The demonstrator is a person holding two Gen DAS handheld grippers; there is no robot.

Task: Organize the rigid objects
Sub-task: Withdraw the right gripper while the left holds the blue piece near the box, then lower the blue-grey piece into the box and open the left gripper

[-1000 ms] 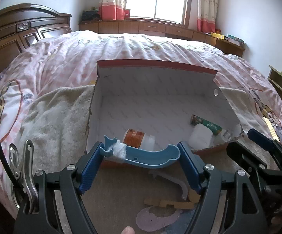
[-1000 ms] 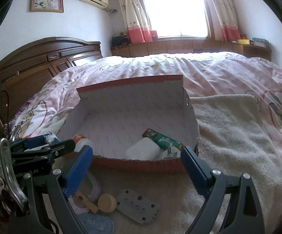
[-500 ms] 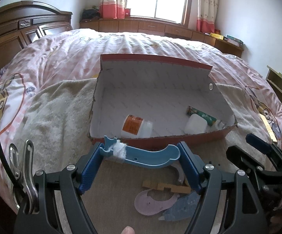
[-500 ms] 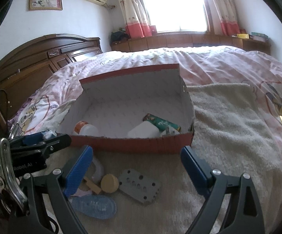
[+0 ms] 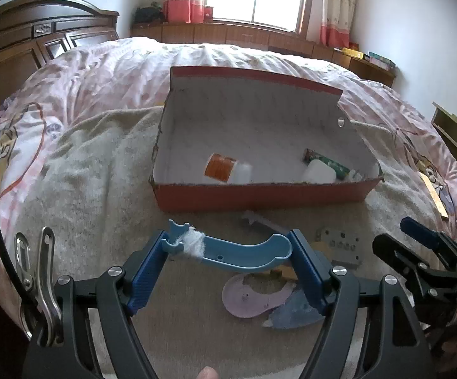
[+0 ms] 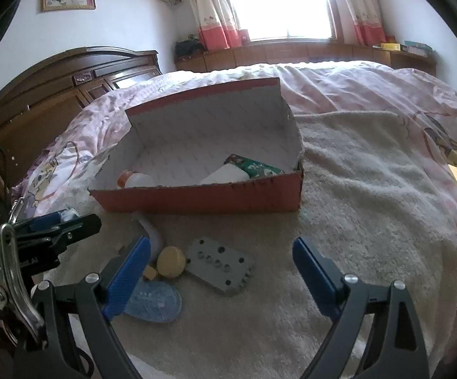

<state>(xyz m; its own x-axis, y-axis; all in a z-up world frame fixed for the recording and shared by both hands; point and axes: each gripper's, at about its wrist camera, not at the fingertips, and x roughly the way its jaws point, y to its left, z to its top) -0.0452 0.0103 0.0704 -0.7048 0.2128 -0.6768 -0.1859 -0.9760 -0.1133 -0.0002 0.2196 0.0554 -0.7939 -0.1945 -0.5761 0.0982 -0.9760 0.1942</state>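
My left gripper (image 5: pixel 230 254) is shut on a curved blue plastic piece (image 5: pixel 234 252) with a white tuft on it, held above the towel in front of the red cardboard box (image 5: pixel 260 197). The box holds a white bottle with an orange label (image 5: pixel 227 169), a white container (image 5: pixel 318 172) and a green tube (image 5: pixel 329 162). My right gripper (image 6: pixel 222 263) is open and empty, over a grey perforated metal plate (image 6: pixel 220 267), a yellow disc (image 6: pixel 171 261) and a blue oval piece (image 6: pixel 152 303) on the towel.
A beige towel (image 6: pixel 370 189) covers the pink bedspread (image 5: pixel 102 72). A pink flat piece (image 5: pixel 253 293), a wooden piece (image 5: pixel 283 273) and a pale curved piece (image 6: pixel 151 230) lie near the box. A wooden headboard (image 6: pixel 70 72) stands at the left.
Both grippers have pulled back from the box and risen, so the box looks smaller and farther. The left gripper still holds the blue piece. The right stays open.
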